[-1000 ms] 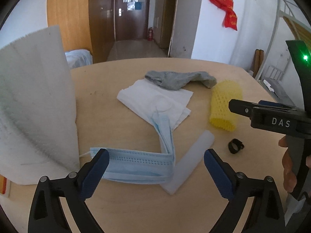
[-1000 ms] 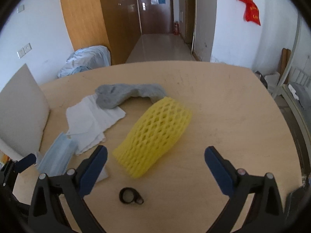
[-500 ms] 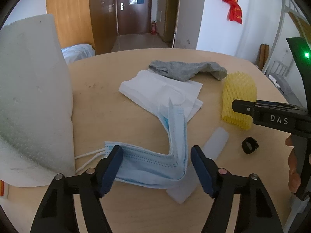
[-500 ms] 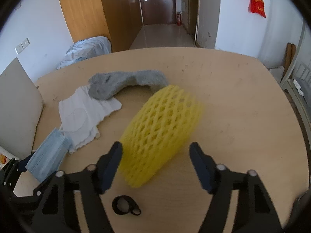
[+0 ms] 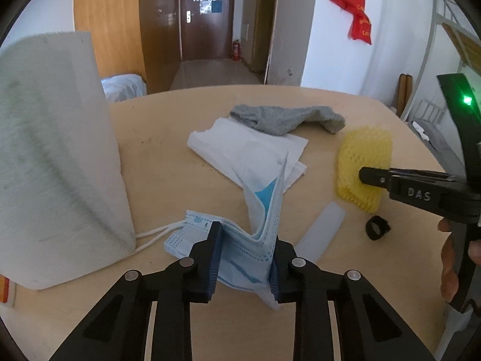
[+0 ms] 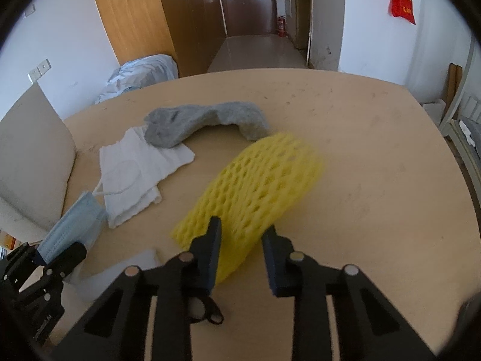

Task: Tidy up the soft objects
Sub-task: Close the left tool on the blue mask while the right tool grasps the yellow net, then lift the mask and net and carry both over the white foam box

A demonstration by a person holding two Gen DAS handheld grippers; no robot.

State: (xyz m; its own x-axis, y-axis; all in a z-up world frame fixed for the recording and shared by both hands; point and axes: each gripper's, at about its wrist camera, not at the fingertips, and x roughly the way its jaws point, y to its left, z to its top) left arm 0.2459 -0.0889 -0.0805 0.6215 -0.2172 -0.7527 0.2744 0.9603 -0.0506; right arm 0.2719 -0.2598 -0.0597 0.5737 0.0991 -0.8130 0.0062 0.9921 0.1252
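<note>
Left gripper point(image 5: 245, 254): closed on the blue face mask point(image 5: 255, 228), which is bunched up off the table point(image 5: 168, 162).
Right gripper point(image 6: 240, 248): clamped on the yellow foam net point(image 6: 258, 186), near the grey sock point(image 6: 204, 121).

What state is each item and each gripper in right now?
left gripper: shut on the blue face mask.
blue face mask: pinched, bunched, one end standing up off the table.
right gripper: shut on the yellow foam net.
yellow foam net: gripped at its near end, blurred.
grey sock: lying limp, one end on the white cloth.
white cloth: folded flat on the table.
black ring: loose on the table.
</note>
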